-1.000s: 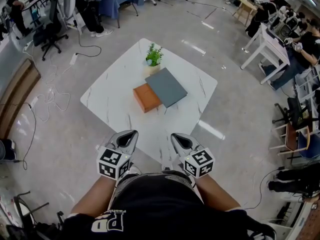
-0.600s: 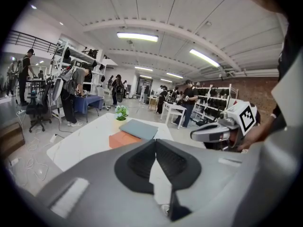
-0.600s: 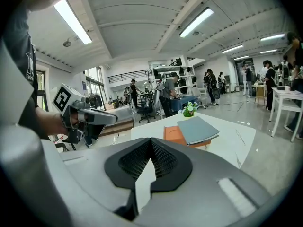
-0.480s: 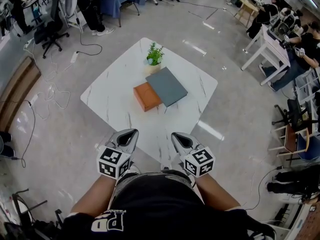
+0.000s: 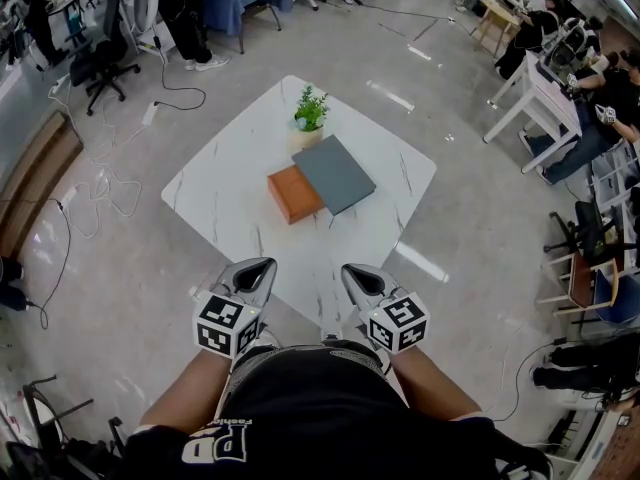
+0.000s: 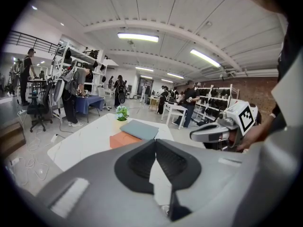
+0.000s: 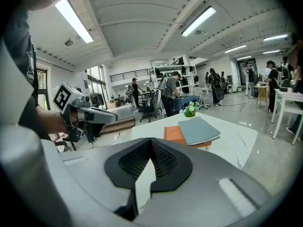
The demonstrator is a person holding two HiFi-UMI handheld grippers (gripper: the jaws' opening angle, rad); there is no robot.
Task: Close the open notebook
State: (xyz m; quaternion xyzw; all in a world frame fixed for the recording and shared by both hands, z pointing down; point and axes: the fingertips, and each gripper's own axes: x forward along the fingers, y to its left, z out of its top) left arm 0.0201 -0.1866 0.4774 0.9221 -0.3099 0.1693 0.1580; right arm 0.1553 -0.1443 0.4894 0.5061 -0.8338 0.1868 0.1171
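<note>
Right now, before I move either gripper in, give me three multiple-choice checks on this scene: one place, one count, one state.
1. Where does the potted plant stand?
A) on the table's far side, beyond the grey notebook
B) at the near edge, by the grippers
C) on the floor

2. How many things are on the white table?
A) one
B) three
C) five

3. How do the jaws of the left gripper and the right gripper stand?
A) clamped on the notebook
B) wide apart
C) together, on nothing

Answers: 1 A, the plant sits behind the notebook. 2 B, there are the plant, the notebook and the orange book. 3 C, each gripper view shows its tips meeting, short of the table.
</note>
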